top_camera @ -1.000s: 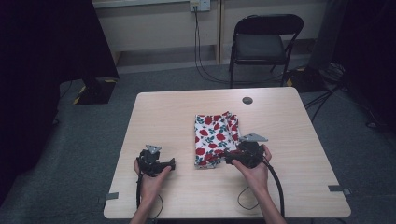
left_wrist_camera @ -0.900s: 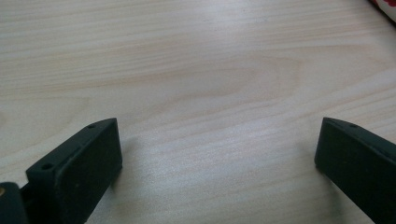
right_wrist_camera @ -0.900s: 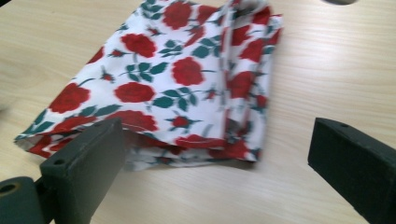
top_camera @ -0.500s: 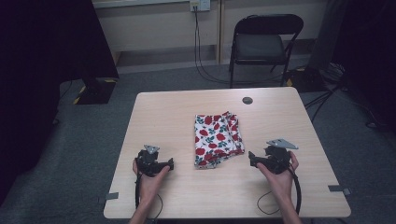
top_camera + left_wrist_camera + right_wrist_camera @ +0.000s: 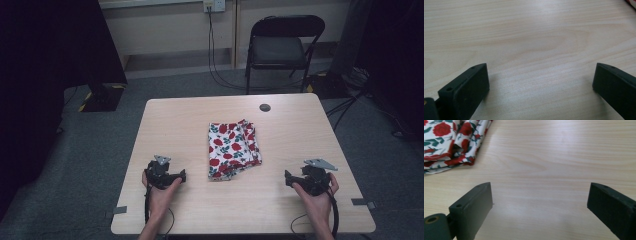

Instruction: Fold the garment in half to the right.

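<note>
Bare forearms, black left gripper and right gripper, grey three-cornered top plates, trailing black cables, blocky black jaws

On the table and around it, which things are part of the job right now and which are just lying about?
Part of the job:
- folded floral cloth, mid-table
- left gripper, open, resting on the table
- right gripper, open, apart from the cloth

Just lying about:
- small dark round disc near the table's far edge
- black folding chair behind the table

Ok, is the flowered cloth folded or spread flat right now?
Folded. The flowered cloth lies as a compact rectangle mid-table, and the right gripper view shows stacked layers at its edge.
</note>
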Available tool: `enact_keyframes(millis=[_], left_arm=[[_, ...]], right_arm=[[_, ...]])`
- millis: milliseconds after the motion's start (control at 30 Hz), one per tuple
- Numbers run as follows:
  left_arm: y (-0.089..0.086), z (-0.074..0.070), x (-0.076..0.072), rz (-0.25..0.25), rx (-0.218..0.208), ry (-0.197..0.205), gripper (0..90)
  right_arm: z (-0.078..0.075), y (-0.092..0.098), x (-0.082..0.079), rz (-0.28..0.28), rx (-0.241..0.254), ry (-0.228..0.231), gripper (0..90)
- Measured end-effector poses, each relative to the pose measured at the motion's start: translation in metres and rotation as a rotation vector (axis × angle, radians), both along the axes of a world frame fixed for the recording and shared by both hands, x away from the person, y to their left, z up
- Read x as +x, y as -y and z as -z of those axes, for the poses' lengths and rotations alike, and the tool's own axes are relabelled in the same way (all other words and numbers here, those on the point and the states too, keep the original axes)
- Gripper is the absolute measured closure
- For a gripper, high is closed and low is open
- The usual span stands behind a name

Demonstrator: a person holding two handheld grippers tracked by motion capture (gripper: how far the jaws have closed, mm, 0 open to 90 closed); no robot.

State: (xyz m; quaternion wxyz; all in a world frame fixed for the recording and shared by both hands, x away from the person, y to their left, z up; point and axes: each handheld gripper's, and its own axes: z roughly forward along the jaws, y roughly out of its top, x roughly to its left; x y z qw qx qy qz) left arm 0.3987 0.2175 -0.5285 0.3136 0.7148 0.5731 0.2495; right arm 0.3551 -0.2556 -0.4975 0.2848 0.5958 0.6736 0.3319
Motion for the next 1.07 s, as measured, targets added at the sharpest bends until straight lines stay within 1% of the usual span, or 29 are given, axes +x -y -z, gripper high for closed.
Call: enact_keyframes(millis=[33, 133, 233, 400, 433, 533, 667, 800, 1067], left_arm=[[0.000, 0.000, 0.000, 0.000, 0.000, 0.000, 0.2], [0.000, 0.000, 0.000, -0.003, 0.000, 0.000, 0.1], [0.000, 0.000, -0.001, -0.016, -0.001, -0.001, 0.1], [0.000, 0.000, -0.001, -0.017, -0.002, -0.001, 0.1], [0.000, 0.000, -0.001, -0.017, -0.002, -0.001, 0.1], [0.000, 0.000, -0.001, -0.017, -0.002, -0.001, 0.1], [0.000, 0.000, -0.001, -0.017, -0.001, -0.001, 0.1], [0.000, 0.000, -0.001, -0.017, -0.002, -0.001, 0.1], [0.000, 0.000, -0.001, -0.017, -0.002, -0.001, 0.1]], right_arm=[[0.001, 0.003, -0.002, 0.015, 0.002, -0.003, 5.1], [0.006, 0.010, -0.006, 0.031, 0.002, -0.019, 4.9], [0.011, 0.018, -0.008, 0.045, 0.002, -0.039, 4.5], [0.018, 0.027, -0.011, 0.079, 0.004, -0.051, 4.6], [0.020, 0.028, -0.012, 0.081, 0.007, -0.054, 4.6], [0.024, 0.028, -0.013, 0.094, -0.026, -0.063, 4.5], [0.028, 0.030, -0.013, 0.114, -0.037, -0.079, 3.4], [0.029, 0.030, -0.012, 0.119, -0.033, -0.070, 2.6], [0.030, 0.030, -0.011, 0.118, -0.031, -0.071, 1.3]])
